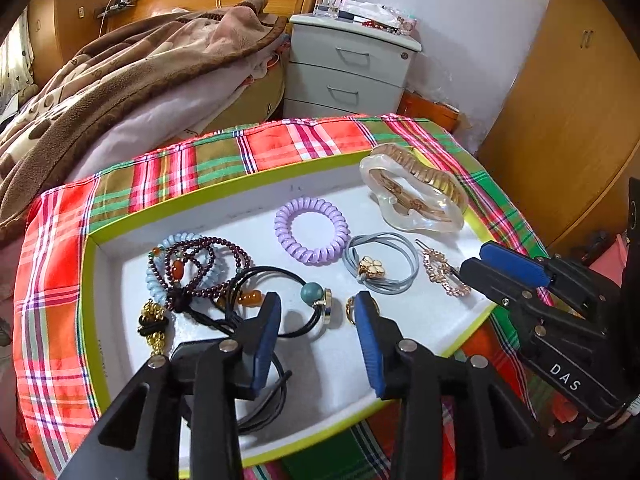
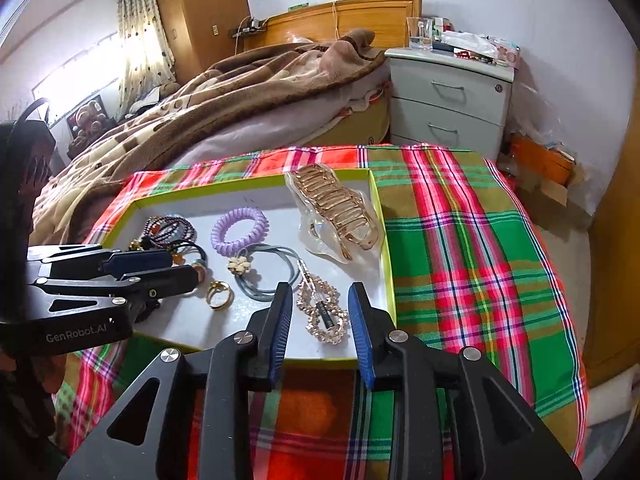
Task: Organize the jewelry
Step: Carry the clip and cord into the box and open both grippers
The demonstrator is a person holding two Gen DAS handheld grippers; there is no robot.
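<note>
A white tray with a lime rim (image 1: pixel 90 280) (image 2: pixel 382 216) lies on a plaid cloth and holds jewelry. My left gripper (image 1: pixel 318 316) is open above a black cord tie with a teal bead (image 1: pixel 312 291) and a gold ring (image 1: pixel 351 310) (image 2: pixel 219 294). My right gripper (image 2: pixel 320 308) is open over a rose-gold beaded clip (image 2: pixel 322 310) (image 1: pixel 444 272) at the tray's near right corner. Also in the tray are a purple spiral tie (image 1: pixel 311 230) (image 2: pixel 239 230), a grey tie with a flower (image 1: pixel 378 266) (image 2: pixel 264 270), bead bracelets (image 1: pixel 192 264) (image 2: pixel 172 230) and a bagged gold claw clip (image 1: pixel 416 194) (image 2: pixel 336 212).
The plaid cloth (image 2: pixel 460 260) covers the table, with bare cloth to the right of the tray. Behind are a bed with a brown blanket (image 2: pixel 224 108), a grey bedside cabinet (image 2: pixel 448 104) and a wooden wardrobe (image 1: pixel 568 112) at the right.
</note>
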